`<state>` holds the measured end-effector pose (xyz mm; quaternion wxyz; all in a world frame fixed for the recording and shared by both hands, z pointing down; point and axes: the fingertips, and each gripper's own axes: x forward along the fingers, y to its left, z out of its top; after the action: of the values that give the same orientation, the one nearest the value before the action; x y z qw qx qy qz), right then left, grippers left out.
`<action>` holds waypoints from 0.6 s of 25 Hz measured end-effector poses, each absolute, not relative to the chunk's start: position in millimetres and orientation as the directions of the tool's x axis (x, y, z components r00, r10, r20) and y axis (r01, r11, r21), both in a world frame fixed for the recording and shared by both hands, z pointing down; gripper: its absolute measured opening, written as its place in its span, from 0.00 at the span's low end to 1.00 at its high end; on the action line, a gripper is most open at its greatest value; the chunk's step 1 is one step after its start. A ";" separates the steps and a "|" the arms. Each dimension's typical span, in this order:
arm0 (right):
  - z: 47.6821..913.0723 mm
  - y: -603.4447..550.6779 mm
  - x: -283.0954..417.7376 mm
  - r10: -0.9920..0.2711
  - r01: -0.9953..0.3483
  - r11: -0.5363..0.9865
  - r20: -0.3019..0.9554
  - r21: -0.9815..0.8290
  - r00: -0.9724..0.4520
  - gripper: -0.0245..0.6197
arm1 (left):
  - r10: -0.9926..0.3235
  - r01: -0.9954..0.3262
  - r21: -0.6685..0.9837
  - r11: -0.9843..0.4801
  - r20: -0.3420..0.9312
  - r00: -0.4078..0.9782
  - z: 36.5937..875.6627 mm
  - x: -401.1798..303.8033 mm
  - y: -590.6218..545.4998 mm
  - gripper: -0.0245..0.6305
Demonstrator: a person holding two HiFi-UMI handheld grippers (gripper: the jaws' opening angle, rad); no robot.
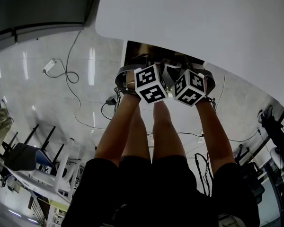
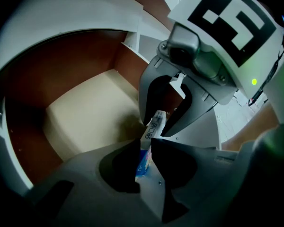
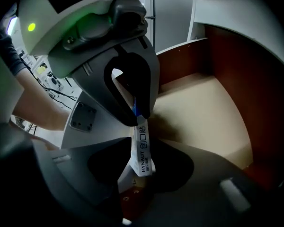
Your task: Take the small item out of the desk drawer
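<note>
The left tool (image 1: 146, 77) and right tool (image 1: 188, 77) sit just beside each other at the centre of the frame, marker cubes up. Their front ends are in the dark drawer (image 1: 137, 51) opening under the white worktop (image 1: 203, 18) edge. Bare forearms run down to dark clothing. A cable (image 1: 68, 72) trails over the glossy pale floor (image 1: 47, 108) at upper left.
</note>
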<state>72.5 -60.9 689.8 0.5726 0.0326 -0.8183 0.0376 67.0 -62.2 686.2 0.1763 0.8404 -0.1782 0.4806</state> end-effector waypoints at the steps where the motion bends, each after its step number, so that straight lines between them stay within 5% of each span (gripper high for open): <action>1: 691.2 -61.0 71.9 -0.004 -0.093 0.995 0.941 -0.029 -0.338 0.26 | -0.128 -0.466 0.124 -0.876 0.871 0.474 686.0 66.6 -61.6 0.15; 15: 702.4 -54.3 69.4 0.053 -0.037 0.997 0.950 -0.068 -0.308 0.21 | -0.122 -0.456 0.141 -0.879 0.858 0.499 682.2 66.4 -54.7 0.14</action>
<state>69.4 -54.3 702.4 0.5881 -0.0051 -0.8079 0.0382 66.4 -54.7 682.2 0.1776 0.8473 -0.1705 0.4705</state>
